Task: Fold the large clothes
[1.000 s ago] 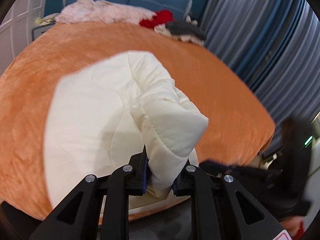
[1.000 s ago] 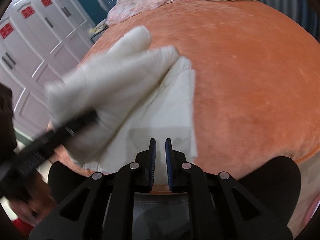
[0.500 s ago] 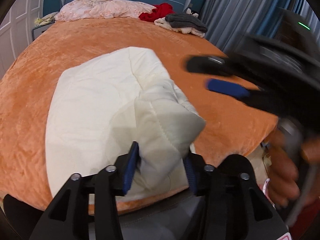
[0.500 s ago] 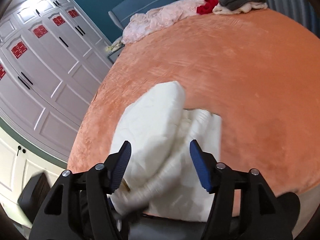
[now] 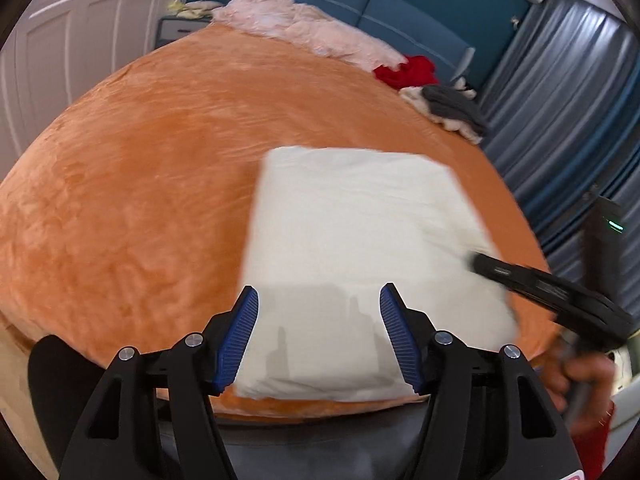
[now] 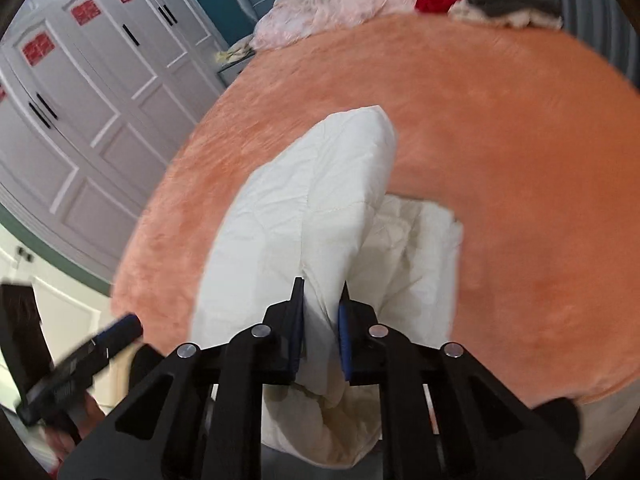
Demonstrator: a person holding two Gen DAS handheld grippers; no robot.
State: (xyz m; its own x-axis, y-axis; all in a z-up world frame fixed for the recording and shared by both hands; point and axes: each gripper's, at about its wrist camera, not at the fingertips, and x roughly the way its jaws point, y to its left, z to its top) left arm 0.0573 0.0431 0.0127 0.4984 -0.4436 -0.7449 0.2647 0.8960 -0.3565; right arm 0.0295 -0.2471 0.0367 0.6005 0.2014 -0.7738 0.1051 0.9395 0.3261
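A cream quilted garment (image 5: 352, 232) lies folded into a rough rectangle near the front edge of the orange bed (image 5: 140, 168). My left gripper (image 5: 319, 320) is open and empty, just above the garment's near edge. My right gripper (image 6: 322, 304) is shut on a fold of the same garment (image 6: 304, 216) and holds it lifted toward the camera. In the left wrist view the right gripper (image 5: 540, 284) reaches in from the right and meets the garment's right edge. The left gripper (image 6: 80, 360) shows blurred at the lower left of the right wrist view.
A pink garment (image 5: 304, 28), a red one (image 5: 412, 72) and a grey and white pile (image 5: 452, 108) lie at the head of the bed. White wardrobe doors (image 6: 80, 92) stand on the left. Grey curtains (image 5: 568, 92) hang on the right.
My left gripper has opened and let go of the garment's fold, which now lies flat. My right gripper has opened, moved onto the garment and shut on a fold.
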